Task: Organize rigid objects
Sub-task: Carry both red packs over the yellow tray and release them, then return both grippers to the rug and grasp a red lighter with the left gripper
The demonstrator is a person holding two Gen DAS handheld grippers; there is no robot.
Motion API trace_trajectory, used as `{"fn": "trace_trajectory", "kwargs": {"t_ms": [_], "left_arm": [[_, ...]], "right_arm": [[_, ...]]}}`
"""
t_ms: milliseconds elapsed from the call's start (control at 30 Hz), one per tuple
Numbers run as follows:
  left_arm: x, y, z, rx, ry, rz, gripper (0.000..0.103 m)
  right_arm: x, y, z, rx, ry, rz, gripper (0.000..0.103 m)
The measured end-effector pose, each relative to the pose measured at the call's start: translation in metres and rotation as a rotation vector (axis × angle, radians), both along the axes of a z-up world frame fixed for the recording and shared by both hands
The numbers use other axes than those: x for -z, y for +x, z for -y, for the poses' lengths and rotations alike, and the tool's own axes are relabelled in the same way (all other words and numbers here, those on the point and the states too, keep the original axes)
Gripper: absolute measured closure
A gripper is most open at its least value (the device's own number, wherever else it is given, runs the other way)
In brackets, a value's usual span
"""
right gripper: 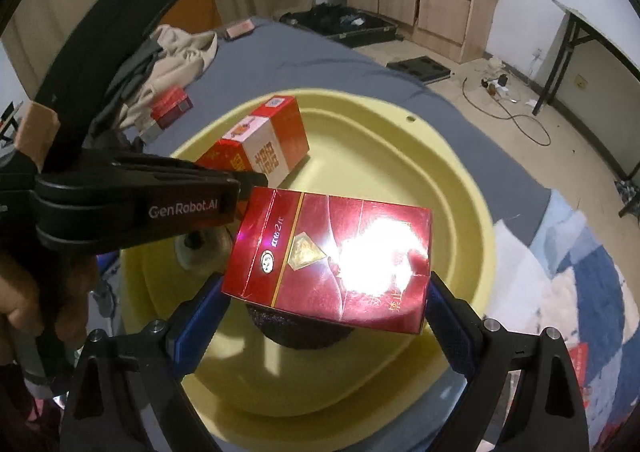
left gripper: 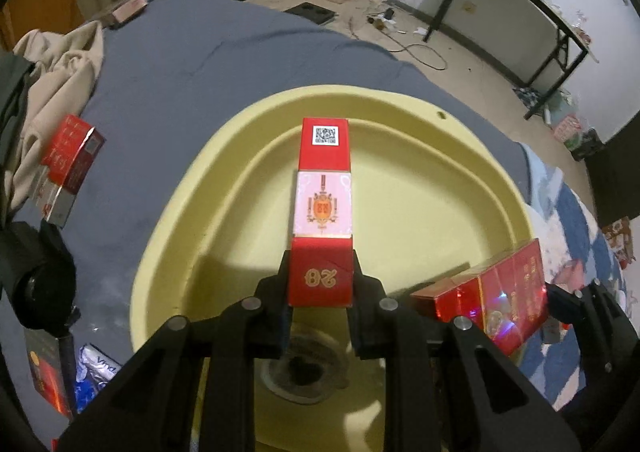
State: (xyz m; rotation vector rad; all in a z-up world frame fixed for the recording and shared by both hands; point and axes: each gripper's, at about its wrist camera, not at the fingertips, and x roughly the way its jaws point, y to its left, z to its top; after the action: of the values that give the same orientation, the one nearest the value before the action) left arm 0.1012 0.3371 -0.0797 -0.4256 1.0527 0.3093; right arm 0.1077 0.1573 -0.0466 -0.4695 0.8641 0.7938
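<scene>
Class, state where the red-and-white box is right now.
The red-and-white box is clamped in the left gripper, above the yellow basin, left of the glossy red box.

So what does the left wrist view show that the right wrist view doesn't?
Only the left wrist view shows the QR-coded narrow face of the red and white box in the left claw, plus a dark box and blue wrapper at lower left. Only the right wrist view shows the glossy red pack's broad front in the right claw. Both show the round yellow plastic basin on the grey sheet.
</scene>
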Motion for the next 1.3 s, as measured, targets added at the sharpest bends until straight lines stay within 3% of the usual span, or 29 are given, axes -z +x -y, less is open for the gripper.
{"fn": "trace_trajectory", "kwargs": {"t_ms": [100, 233, 300, 333, 400, 467, 600, 833, 1000, 1133, 1233, 1300], "left_arm": [[0.002, -0.004, -0.008, -0.034, -0.034, 0.015, 0.079], [0.008, -0.003, -0.004, -0.025, -0.021, -0.007, 0.076], [0.009, -0.005, -0.006, -0.04, -0.021, -0.013, 0.055], [0.005, -0.007, -0.008, -0.059, -0.018, -0.003, 0.049], [-0.009, -0.012, -0.012, -0.093, -0.031, 0.045, 0.018], [-0.028, -0.016, -0.012, -0.119, -0.03, 0.101, 0.004], [-0.071, -0.017, 0.007, -0.097, 0.013, 0.176, 0.0], [-0.128, -0.03, 0.119, 0.186, 0.111, 0.268, 0.0], [-0.132, -0.041, 0.195, 0.373, 0.095, 0.301, 0.0], [-0.116, -0.05, 0.242, 0.508, 0.171, 0.263, 0.0], [-0.112, -0.046, 0.25, 0.505, 0.155, 0.245, 0.0], [-0.112, -0.048, 0.254, 0.497, 0.143, 0.246, 0.0]], "right_arm": [[0.003, 0.002, -0.007, 0.008, 0.003, 0.002, 0.008], [0.009, -0.002, -0.013, 0.007, -0.022, 0.005, 0.007], [0.011, -0.007, -0.012, 0.002, -0.031, 0.006, 0.002], [0.01, -0.008, -0.011, 0.004, -0.029, 0.012, 0.001], [0.004, -0.012, -0.005, 0.006, 0.008, 0.007, 0.0], [-0.002, -0.02, 0.006, 0.012, 0.033, 0.002, 0.0], [-0.025, -0.044, 0.04, 0.041, 0.107, 0.015, 0.0], [-0.069, -0.097, 0.166, 0.223, 0.228, 0.076, 0.0], [-0.091, -0.135, 0.266, 0.368, 0.204, 0.14, 0.0], [-0.087, -0.16, 0.325, 0.48, 0.169, 0.192, 0.0], [-0.067, -0.169, 0.376, 0.643, 0.246, 0.188, 0.0], [-0.052, -0.17, 0.403, 0.739, 0.296, 0.137, 0.0]]}}
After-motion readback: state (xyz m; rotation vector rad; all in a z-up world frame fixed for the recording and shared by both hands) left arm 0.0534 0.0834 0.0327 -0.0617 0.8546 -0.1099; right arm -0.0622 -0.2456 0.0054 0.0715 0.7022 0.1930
